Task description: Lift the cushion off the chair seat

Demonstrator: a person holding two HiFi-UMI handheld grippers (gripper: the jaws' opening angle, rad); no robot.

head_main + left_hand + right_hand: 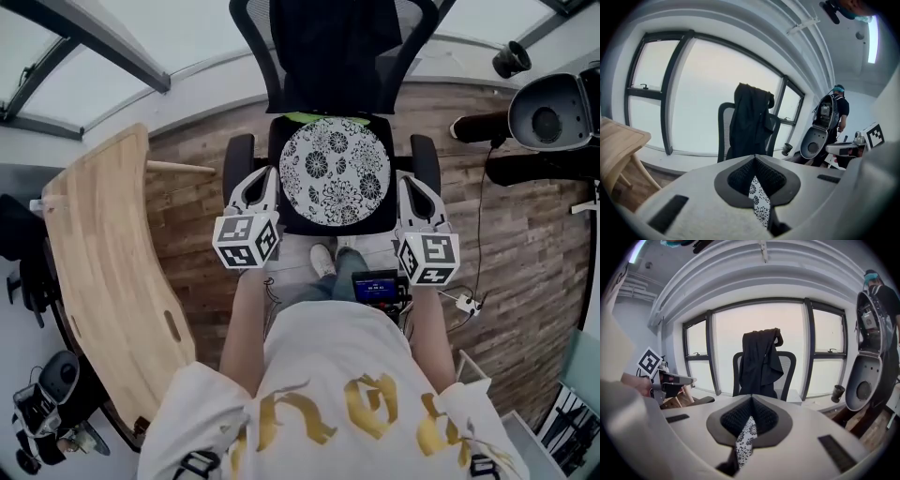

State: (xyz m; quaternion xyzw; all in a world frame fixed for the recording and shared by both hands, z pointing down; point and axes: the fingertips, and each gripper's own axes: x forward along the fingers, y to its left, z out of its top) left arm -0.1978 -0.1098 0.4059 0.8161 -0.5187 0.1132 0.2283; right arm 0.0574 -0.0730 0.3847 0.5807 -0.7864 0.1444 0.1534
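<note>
The black seat [330, 226] of the mesh-backed office chair [337, 56] carries a round white cushion with a black flower print [335, 172], which covers most of it, with a strip of lime-green cloth [314, 118] showing at the cushion's rear edge. The chair stands on a brown wood-plank floor [506, 234]. A pale curved plywood bench [112, 272], a white shoe [322, 260] and a thin black cable [482, 225] are also on that floor.

The chair [333, 223] gets its backrest top chopped off by the head view's upper edge, and a dark jacket [761, 359] draped over it covers most of the mesh. The cushion [335, 172] hides nearly the whole seat.
</note>
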